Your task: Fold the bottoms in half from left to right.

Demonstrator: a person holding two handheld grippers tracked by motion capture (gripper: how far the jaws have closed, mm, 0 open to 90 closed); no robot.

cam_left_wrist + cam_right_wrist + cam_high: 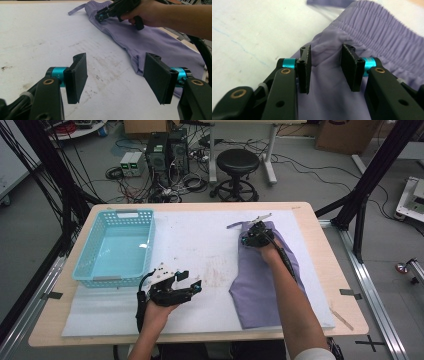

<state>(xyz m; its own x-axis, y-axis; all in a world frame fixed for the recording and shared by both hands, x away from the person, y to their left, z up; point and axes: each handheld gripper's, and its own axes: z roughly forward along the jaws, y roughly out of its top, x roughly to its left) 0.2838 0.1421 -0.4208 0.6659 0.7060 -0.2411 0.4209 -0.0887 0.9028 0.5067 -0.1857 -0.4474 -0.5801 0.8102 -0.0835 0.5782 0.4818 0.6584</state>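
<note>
From the high view, two hand-held grippers work over one worktop (320, 270) covered by a white, stained mat (200, 250): the left hand-held gripper (192, 282) hovers over bare mat near the front edge, while the right hand-held gripper (248, 236) sits on the far end of a single pair of lilac shorts (262, 285), folded into one long strip on the right half of the mat. One turquoise plastic basket (120, 215) with lattice walls stands at the far left, well apart from the garment. In the left gripper view, the left hand-held gripper (115, 78) stands wide open with nothing between its two flat black pads, above the scuffed mat; the shorts (160, 42) lie beyond, soft and lightly creased, with the right hand-held gripper (101, 15) at their far end. In the right gripper view, the right hand-held gripper (325, 66) is partly open, its jaws straddling a raised fold of thin, smooth fabric just below the gathered, ribbed elastic waistband (382, 27); the pads are not pressing the cloth.
</note>
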